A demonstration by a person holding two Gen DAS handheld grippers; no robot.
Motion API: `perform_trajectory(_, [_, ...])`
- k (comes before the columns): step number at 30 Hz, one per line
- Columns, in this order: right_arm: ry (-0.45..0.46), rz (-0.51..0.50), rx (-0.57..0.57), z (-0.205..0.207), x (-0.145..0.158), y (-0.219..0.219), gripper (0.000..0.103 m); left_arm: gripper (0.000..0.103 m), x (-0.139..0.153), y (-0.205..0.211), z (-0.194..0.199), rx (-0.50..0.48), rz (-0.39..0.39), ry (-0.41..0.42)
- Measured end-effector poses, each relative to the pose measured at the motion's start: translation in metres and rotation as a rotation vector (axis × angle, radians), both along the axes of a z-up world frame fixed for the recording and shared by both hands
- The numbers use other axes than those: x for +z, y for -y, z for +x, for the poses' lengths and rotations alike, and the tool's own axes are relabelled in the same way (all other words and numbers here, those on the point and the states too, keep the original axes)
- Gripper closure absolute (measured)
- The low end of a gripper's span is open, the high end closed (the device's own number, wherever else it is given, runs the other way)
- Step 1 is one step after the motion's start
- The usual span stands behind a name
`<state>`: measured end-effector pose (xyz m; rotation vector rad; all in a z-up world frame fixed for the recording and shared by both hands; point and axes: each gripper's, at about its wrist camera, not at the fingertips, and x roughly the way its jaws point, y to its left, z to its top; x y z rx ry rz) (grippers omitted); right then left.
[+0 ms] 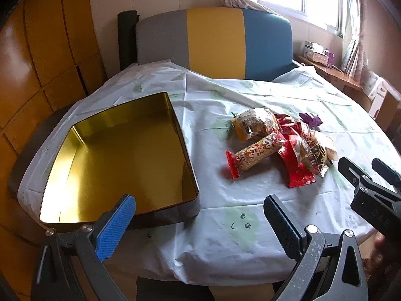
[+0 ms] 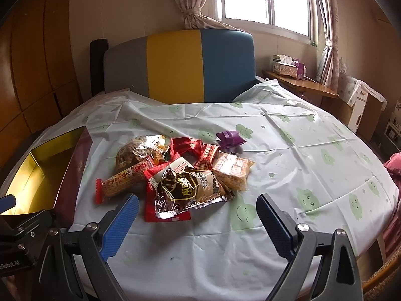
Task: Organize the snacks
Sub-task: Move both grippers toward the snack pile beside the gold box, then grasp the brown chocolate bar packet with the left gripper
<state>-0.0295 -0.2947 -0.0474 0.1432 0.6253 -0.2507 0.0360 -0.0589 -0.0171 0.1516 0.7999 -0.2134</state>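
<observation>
The left gripper [image 1: 200, 215] is hovering over the near edge of the table [image 1: 250, 250], its jaws spread wide and holding nothing. The right gripper [image 2: 196, 217] is hanging beside it to the right, also wide apart and empty, pointing toward the pile of snacks [image 2: 180, 170]. That pile is lying near the middle of the white cloth with green faces [image 2: 300, 165]: a long bar in a red-ended wrapper [image 2: 120, 179] on the left, a dark foil packet [image 2: 190, 188] nearest, an orange cracker pack [image 2: 231, 169] to the right and a small purple wrapper [image 2: 229, 138] at the far side. The tin [image 1: 120, 165], gold inside and empty, is sitting at the left, apart from the pile.
</observation>
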Motion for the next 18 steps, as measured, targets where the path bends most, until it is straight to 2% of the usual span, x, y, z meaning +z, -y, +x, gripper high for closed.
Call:
perform_trajectory(12, [-0.004,0.017,-0.030,0.000,-0.003,0.016,0.006,0.000,-0.001,0.024,0.007,-0.074,-0.009,-0.025])
perform_trajectory(18, [-0.011,0.026,-0.050,0.001,-0.004,0.028,0.006,0.000,-0.005,0.043,0.017,-0.168,-0.072,-0.090])
